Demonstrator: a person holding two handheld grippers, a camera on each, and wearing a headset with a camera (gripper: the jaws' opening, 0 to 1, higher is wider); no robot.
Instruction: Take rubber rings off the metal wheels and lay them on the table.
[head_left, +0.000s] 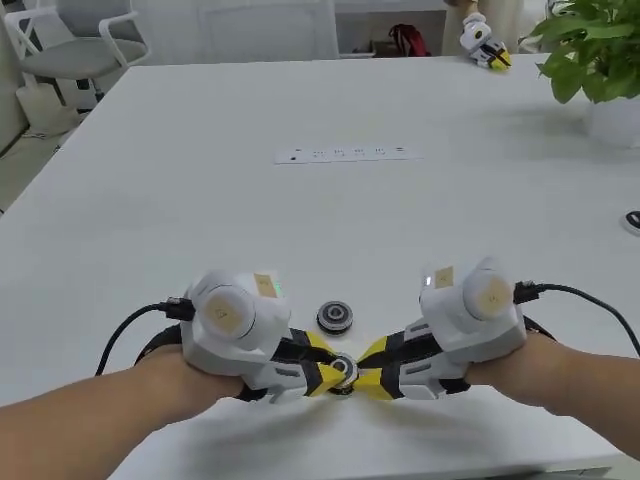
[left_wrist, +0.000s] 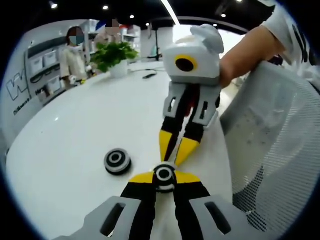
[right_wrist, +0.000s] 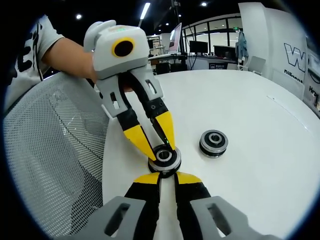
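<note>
A small metal wheel (head_left: 341, 371) with a black rubber ring sits between both grippers near the table's front edge. My left gripper (head_left: 325, 376) is shut on this wheel (left_wrist: 164, 175), one yellow tip on each side. My right gripper (head_left: 360, 376) meets it head-on, its tips pinched together at the wheel's rim on the rubber ring (right_wrist: 164, 159). From the left gripper view the right gripper (left_wrist: 173, 159) comes down from above. A second wheel (head_left: 334, 316) lies flat on the table just beyond, free of both grippers, and shows again (left_wrist: 117, 161) (right_wrist: 213, 143).
The white table (head_left: 320, 220) stretches far ahead. A flush socket strip (head_left: 347, 154) lies mid-table, a potted plant (head_left: 595, 50) at the far right, a small toy figure (head_left: 485, 42) at the far edge. A mesh chair back (right_wrist: 50, 150) is behind my hands.
</note>
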